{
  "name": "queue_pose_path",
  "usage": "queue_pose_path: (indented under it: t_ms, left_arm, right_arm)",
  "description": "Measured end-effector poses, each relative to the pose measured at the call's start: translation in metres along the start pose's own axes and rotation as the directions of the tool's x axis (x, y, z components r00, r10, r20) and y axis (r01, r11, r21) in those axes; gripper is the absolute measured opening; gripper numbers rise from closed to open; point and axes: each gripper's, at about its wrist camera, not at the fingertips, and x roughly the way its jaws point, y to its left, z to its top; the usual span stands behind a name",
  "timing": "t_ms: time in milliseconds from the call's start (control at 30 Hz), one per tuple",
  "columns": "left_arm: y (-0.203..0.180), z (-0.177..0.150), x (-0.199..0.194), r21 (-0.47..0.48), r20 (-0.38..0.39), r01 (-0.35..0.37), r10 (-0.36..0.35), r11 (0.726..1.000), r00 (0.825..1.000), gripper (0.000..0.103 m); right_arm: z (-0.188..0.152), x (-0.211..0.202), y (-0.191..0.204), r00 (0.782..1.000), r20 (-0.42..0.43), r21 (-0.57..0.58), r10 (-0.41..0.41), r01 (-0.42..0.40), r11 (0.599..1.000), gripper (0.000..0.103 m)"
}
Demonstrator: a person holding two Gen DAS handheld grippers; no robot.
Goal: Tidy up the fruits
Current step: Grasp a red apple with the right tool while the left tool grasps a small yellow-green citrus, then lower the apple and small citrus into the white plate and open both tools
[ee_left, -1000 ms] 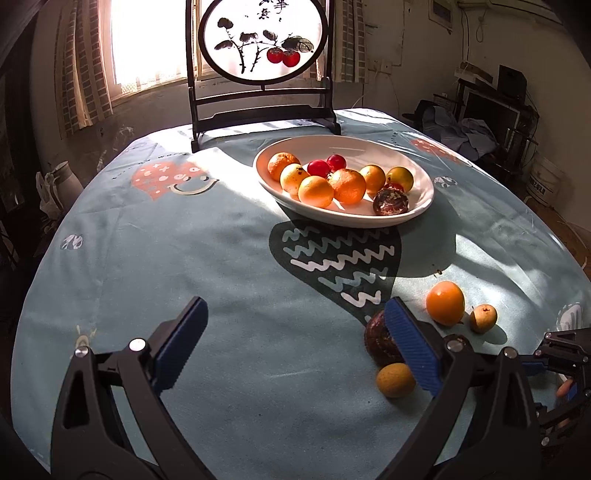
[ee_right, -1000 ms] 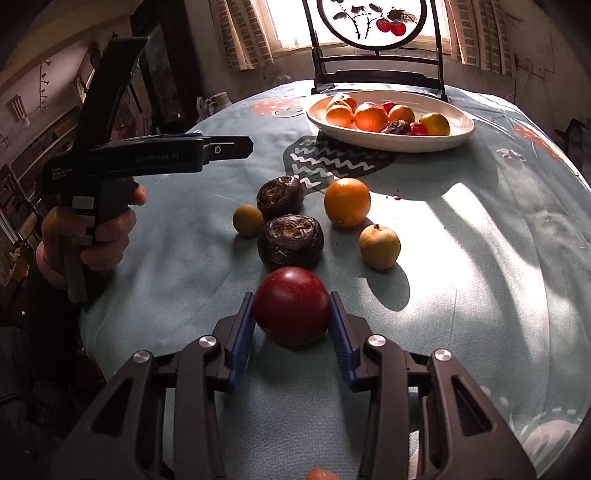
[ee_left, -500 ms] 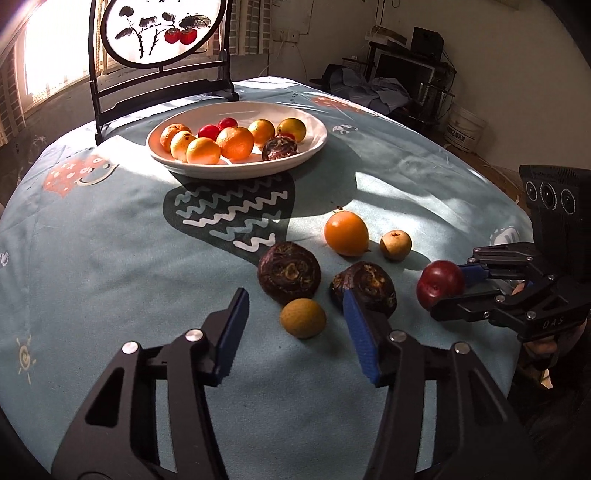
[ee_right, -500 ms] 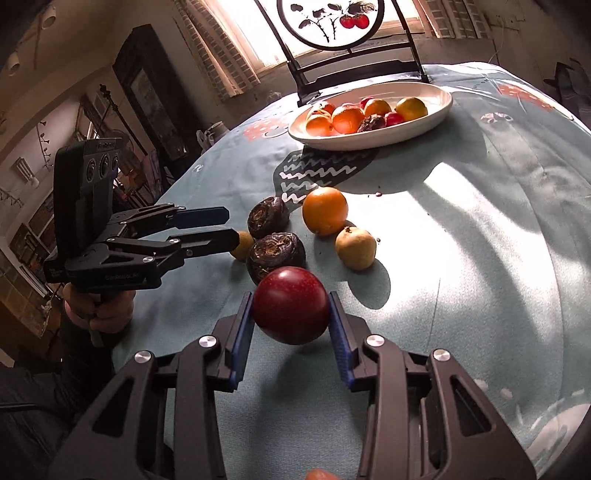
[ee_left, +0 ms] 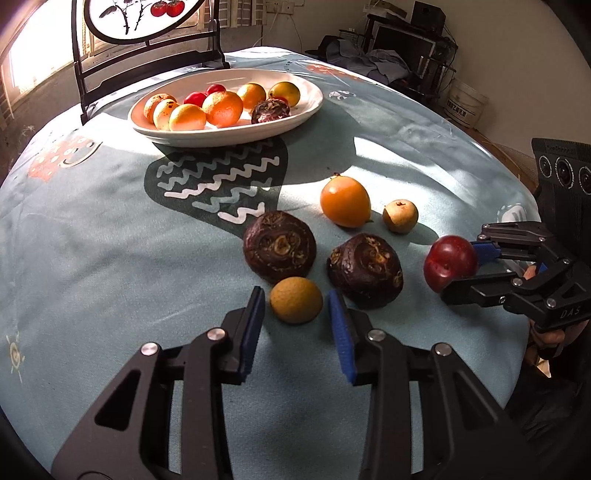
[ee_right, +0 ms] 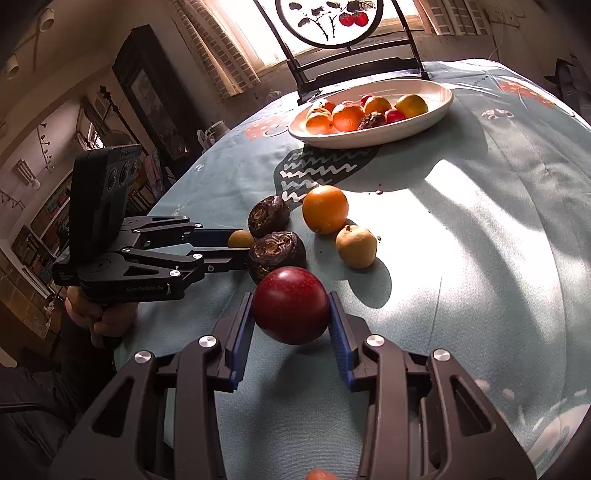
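Observation:
My right gripper (ee_right: 291,325) is shut on a dark red plum (ee_right: 291,311) and holds it above the cloth; it shows in the left wrist view (ee_left: 450,262) too. My left gripper (ee_left: 295,317) is open, its blue pads either side of a small yellow-brown fruit (ee_left: 296,300) on the table. Two dark wrinkled fruits (ee_left: 279,246) (ee_left: 365,271), an orange (ee_left: 345,201) and a small tan pear-like fruit (ee_left: 400,216) lie loose nearby. A white oval plate (ee_left: 295,122) at the far side holds several oranges and red fruits.
A round table with a light blue patterned cloth (ee_left: 110,240). A black stand with a round painted panel (ee_left: 147,22) rises behind the plate. Furniture and a white bucket (ee_left: 463,103) stand beyond the table's right edge.
My left gripper moved forward and narrowed around the small yellow-brown fruit. My right gripper lifted the plum off the cloth and carried it slightly forward.

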Motion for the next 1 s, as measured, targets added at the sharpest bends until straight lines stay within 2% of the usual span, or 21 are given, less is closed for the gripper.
queue_pose_path:
  t_ms: [300,700,767,833,1000]
  left_arm:
    - [-0.003,0.0,0.0,0.019,-0.003,-0.035,0.035,0.999,0.999,0.029]
    - [0.002,-0.004,-0.015,-0.035,0.024,0.024,-0.023,0.999,0.999,0.028]
    - [0.005,0.002,-0.025,-0.044,0.054,0.054,-0.052,0.998,0.997,0.028]
    - [0.009,0.015,-0.036,-0.058,0.092,0.061,-0.055,0.996,0.994,0.028]
    - [0.022,0.067,-0.04,-0.096,0.146,-0.008,0.022,0.995,0.989,0.029]
  right_arm:
    - [0.0,-0.001,0.0,1.0,0.0,-0.001,-0.005,0.005,1.0,0.04]
    - [0.003,-0.003,0.005,0.999,-0.004,-0.021,-0.032,0.032,0.999,0.04]
    - [0.014,-0.011,0.004,1.0,0.017,-0.008,0.005,-0.005,1.0,0.04]
    - [0.03,-0.021,0.003,0.998,0.061,-0.015,0.006,-0.005,1.0,0.04]
    - [0.087,-0.028,-0.01,0.984,0.171,-0.019,-0.04,0.044,0.999,0.04]
